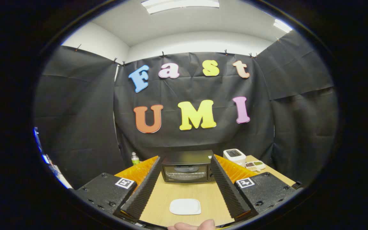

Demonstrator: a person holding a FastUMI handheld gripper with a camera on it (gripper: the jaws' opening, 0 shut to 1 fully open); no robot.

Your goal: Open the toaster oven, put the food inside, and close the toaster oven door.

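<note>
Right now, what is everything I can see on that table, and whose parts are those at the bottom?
toaster oven: one, black, door shut, far end of the table, beyond the tongs' fingers
plate: one, white, bare, on the table between the fingers
table: one, light wood
bottle: one, green, left of the oven
white appliance: one, right of the oven
snack tray: one, pale, divided, beside the white appliance
tongs: one pair, black ribbed fingers with orange backs, open, holding nothing
fingertip: one, the person's, near the plate
</note>
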